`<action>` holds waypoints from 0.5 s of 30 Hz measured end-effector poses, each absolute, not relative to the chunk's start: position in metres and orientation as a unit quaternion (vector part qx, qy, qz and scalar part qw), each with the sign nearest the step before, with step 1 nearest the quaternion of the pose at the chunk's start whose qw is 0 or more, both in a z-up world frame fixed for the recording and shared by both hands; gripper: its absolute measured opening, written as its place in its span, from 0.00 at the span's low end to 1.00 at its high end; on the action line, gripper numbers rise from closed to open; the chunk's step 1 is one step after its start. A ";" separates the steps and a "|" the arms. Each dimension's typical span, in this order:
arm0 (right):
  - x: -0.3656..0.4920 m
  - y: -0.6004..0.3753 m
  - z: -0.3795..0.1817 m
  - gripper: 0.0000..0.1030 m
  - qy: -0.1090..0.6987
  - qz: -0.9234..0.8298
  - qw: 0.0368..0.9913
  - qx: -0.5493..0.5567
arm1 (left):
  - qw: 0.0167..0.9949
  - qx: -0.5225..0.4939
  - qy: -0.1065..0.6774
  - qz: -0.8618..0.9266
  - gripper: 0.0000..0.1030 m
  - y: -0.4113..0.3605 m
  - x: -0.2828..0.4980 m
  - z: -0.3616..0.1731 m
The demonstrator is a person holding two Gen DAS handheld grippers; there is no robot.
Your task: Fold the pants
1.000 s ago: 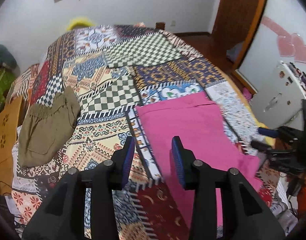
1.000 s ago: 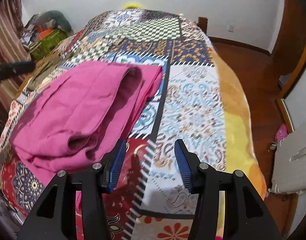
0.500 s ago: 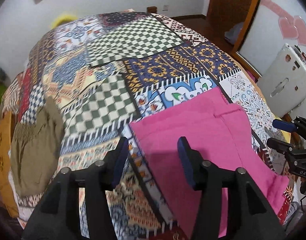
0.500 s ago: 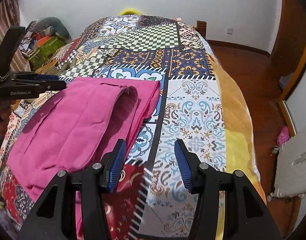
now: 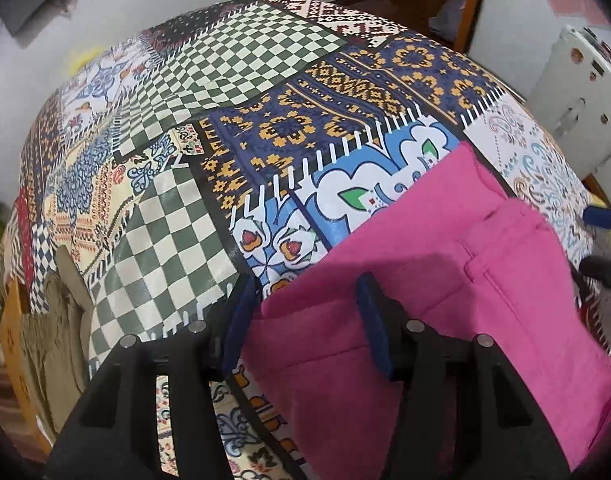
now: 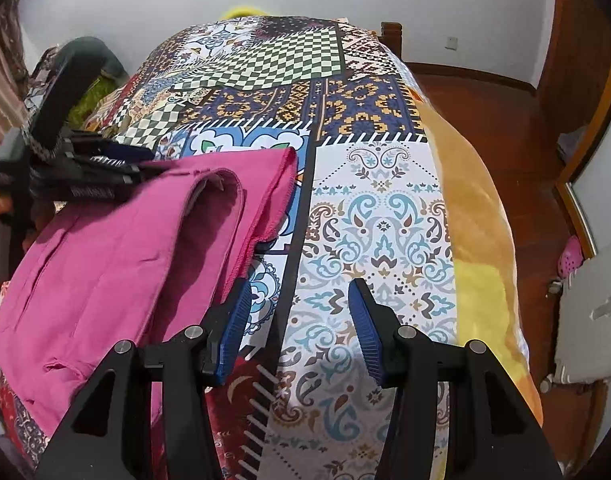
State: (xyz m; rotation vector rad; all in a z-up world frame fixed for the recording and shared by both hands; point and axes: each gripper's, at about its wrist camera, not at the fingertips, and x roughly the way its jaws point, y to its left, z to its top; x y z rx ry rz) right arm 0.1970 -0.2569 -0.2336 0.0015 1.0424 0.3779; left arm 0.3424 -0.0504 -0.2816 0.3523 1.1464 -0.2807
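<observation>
Plainly, the left hand-held gripper (image 5: 305, 312) stands with its jaws apart and nothing pinched; the near corner of the pink pants (image 5: 445, 300) lies right under the gap, between the two blue pads. The right hand-held gripper (image 6: 297, 328) is likewise parted and empty, poised over the patterned bedspread (image 6: 381, 240), with the side edge of the pants just beside its left pad.

Outward from both, the pants lie spread on the bed, already doubled lengthwise it seems, with one layer lifting slightly into a soft ridge ahead of the right hand-held gripper. Farther to the left of the left hand-held gripper, an olive garment (image 5: 61, 336) sits at the bed's edge, well apart.

The cloth looks light, limp and a little fuzzy, so it should sag and drape once lifted instead of holding a line, and it will likely drag on the bedspread. Corners and hemmed edges look the surest holds: both layers should be pinched together at each near corner, lest the upper one slide away.
</observation>
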 end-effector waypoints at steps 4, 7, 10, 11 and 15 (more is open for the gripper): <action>0.198 -0.258 -0.230 0.45 0.493 0.179 0.852 0.000 | 0.815 0.157 0.544 -0.124 0.52 -0.040 0.337 -0.279; 0.195 -0.256 -0.224 0.45 0.487 0.182 0.855 0.001 | 0.814 0.156 0.547 -0.116 0.52 -0.028 0.329 -0.278; 0.191 -0.254 -0.219 0.45 0.481 0.184 0.857 -0.002 | 0.814 0.148 0.552 -0.105 0.52 -0.015 0.320 -0.275; 0.189 -0.252 -0.217 0.45 0.480 0.186 0.858 -0.004 | 0.814 0.144 0.554 -0.100 0.52 -0.010 0.316 -0.274; 0.183 -0.250 -0.209 0.45 0.473 0.189 0.860 -0.008 | 0.811 0.123 0.567 -0.075 0.51 0.013 0.294 -0.270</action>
